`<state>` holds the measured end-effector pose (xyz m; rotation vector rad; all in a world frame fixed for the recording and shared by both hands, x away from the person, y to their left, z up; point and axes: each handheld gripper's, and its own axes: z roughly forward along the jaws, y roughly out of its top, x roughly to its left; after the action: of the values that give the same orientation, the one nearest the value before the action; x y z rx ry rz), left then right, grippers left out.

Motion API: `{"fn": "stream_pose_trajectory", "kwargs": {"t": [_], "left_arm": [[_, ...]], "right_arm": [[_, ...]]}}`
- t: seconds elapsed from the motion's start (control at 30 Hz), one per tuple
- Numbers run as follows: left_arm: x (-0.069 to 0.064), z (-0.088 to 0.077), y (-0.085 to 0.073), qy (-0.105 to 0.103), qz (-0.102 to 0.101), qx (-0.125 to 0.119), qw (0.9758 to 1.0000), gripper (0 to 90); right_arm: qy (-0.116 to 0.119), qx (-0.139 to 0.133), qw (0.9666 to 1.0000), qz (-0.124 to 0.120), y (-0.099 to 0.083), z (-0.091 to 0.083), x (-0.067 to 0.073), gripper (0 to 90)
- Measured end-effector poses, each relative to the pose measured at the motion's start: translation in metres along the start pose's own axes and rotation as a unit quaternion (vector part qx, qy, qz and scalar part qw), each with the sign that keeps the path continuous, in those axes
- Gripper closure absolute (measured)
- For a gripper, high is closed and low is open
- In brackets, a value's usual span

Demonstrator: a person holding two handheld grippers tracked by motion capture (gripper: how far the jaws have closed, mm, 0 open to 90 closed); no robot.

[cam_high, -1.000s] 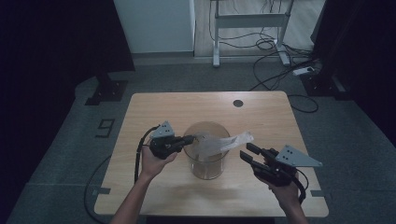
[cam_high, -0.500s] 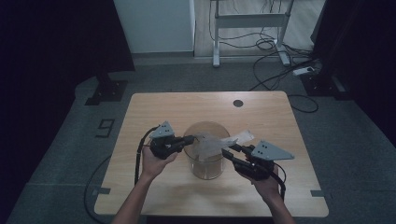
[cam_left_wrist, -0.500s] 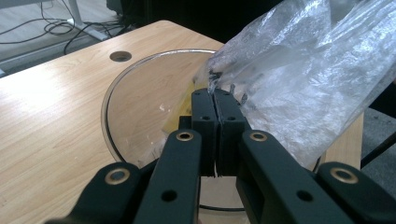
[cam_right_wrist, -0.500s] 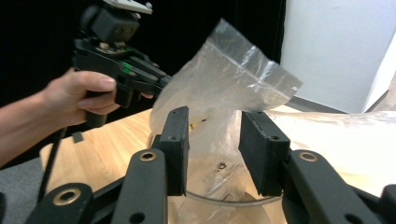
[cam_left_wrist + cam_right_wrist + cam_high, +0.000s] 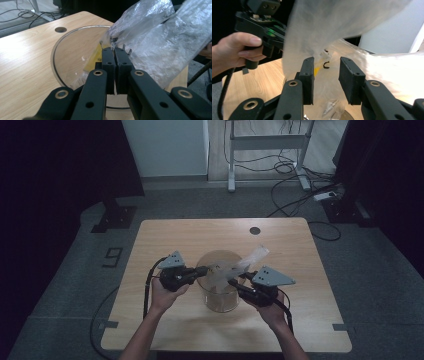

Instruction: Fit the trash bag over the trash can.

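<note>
A clear round container [image 5: 220,292] stands in the middle of the wooden table [image 5: 165,237]. A crumpled clear plastic bag [image 5: 250,257] hangs over its mouth. My left gripper [image 5: 204,270] is shut on the bag's edge at the container's left rim. In the left gripper view the closed jaws [image 5: 115,50] pinch the bag [image 5: 160,37] above the container's rim [image 5: 56,50]. My right gripper [image 5: 232,282] reaches in from the right. Its jaws [image 5: 326,62] have just been closing a little and stand apart, with the bag [image 5: 332,22] loose between them and small parts inside it.
A yellow label [image 5: 93,61] shows through the film near the container. The table has a cable hole [image 5: 255,230] at the back. The hand [image 5: 234,50] on the left gripper [image 5: 264,27] faces my right gripper. Cables and a desk frame [image 5: 265,150] lie on the floor beyond.
My right gripper has moved left, from the table's right side up to the container and the bag. The left gripper has stayed still with the bag.
</note>
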<state>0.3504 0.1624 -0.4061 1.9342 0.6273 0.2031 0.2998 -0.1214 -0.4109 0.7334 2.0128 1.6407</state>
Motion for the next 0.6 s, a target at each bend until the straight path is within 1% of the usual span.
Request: {"fn": "stream_pose_trajectory", "kwargs": {"t": [0.07,0.13,0.27,0.4,0.5,0.53,0.6], "left_arm": [[-0.001,0.0,0.0002,-0.002,0.002,0.0,1.0,86.9],[-0.0019,0.0007,0.0001,-0.005,0.004,-0.001,1.0,86.8],[-0.004,0.0026,0.0,-0.013,0.009,-0.001,0.9999,86.9],[-0.0069,0.0054,0.0005,-0.02,0.015,0.0,0.9997,86.5],[-0.0075,0.0069,0.0009,-0.022,0.016,0.001,0.9996,86.5],[-0.0075,0.0073,0.0009,-0.022,0.016,0.002,0.9996,86.5],[-0.0072,0.0085,0.0009,-0.023,0.015,0.003,0.9996,86.5]], "right_arm": [[0.002,0.0,1.0,0.0,-0.0003,0.0013,-0.0004,64.7],[0.008,-0.007,0.9999,-0.006,-0.0005,0.0037,-0.0007,64.7],[0.017,-0.023,0.9996,-0.009,0.0002,0.0047,-0.0018,64.8],[0.035,-0.03,0.9988,-0.014,0.0004,0.0069,-0.0026,65.7],[0.054,-0.035,0.9976,-0.024,0.0002,0.0089,-0.0014,66.2],[0.059,-0.035,0.9971,-0.031,0.0,0.0097,0.0001,67.1],[0.064,-0.034,0.9967,-0.036,-0.0002,0.0112,0.0019,69.6]]}}
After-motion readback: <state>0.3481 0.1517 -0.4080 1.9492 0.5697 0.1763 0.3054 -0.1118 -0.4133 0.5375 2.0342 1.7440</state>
